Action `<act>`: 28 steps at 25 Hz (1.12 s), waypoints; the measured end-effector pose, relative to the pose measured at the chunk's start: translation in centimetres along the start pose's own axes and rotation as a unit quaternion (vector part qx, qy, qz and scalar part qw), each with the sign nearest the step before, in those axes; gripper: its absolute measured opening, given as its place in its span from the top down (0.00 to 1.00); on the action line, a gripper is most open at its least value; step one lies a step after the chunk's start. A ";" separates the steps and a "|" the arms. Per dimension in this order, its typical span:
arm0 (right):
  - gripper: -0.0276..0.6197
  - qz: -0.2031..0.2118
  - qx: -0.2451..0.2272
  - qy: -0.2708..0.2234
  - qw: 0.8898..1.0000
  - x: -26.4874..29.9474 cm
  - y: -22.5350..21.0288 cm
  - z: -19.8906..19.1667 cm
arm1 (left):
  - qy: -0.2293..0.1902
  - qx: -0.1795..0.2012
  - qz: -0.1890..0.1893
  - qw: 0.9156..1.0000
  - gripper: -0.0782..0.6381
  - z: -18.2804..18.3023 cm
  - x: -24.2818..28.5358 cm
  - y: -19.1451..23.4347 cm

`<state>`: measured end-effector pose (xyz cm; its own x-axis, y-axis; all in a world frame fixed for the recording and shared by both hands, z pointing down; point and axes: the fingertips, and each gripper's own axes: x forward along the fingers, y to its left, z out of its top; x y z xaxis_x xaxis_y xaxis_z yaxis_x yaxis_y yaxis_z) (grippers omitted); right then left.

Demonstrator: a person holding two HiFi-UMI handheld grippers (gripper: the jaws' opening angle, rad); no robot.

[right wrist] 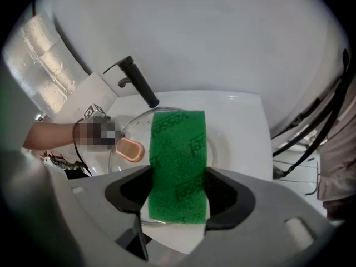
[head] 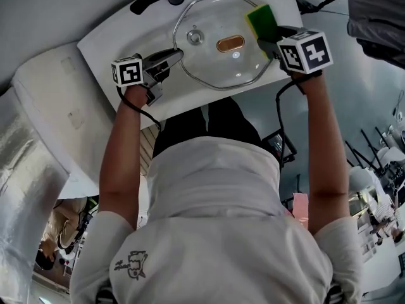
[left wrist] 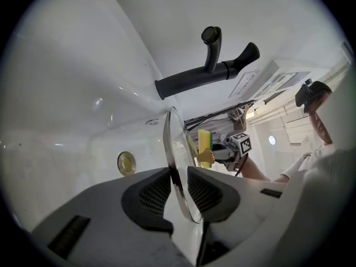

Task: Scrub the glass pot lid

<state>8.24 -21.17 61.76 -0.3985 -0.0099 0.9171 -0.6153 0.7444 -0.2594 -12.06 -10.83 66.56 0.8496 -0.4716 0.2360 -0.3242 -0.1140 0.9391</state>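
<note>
Head view: one lid [head: 212, 65] between left tongs [head: 173, 56]; one sponge [head: 261, 20] between right tongs [head: 268, 42].

Raised lettering repeats across the green face of the sponge [right wrist: 178, 166] at the centre of the right gripper view. It looks like "assan", but that reading is unsure. The sticker [left wrist: 248, 80], upper right in the left gripper view, and the shirt emblem [head: 130, 263] are too small to read.

Glass lid [head: 215, 61], metal-rimmed, over sink [head: 112, 43], green sponge [head: 261, 21]
</note>
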 end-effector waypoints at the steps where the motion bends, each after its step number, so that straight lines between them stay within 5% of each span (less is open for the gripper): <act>1: 0.51 0.006 0.009 -0.001 1.000 0.3 1.1 -0.2 | 0.001 0.001 0.000 1.000 0.76 0.0 0.0 0.0; 10: 0.51 -0.006 0.037 0.011 0.999 2.5 2.0 -1.0 | 0.007 0.001 -0.007 1.000 0.76 0.1 0.1 -0.1; 20: 0.51 -0.031 0.087 0.013 0.996 1.7 -3.8 -3.8 | 0.005 0.000 -0.010 1.000 0.76 0.1 0.0 0.1; 25: 0.51 -0.067 0.070 0.003 0.995 0.3 -5.0 -5.0 | 0.000 0.002 -0.009 1.000 0.77 0.2 0.1 0.1; 28: 0.51 -0.054 0.032 -0.009 0.998 -0.9 -2.4 -4.7 | -0.001 -0.002 -0.007 1.000 0.77 0.3 0.0 0.3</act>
<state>13.26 -19.76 62.99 -0.3391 -0.0991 0.9355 -0.6967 0.6947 -0.1790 -12.29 -11.11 66.82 0.8538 -0.4711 0.2216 -0.3100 -0.1181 0.9434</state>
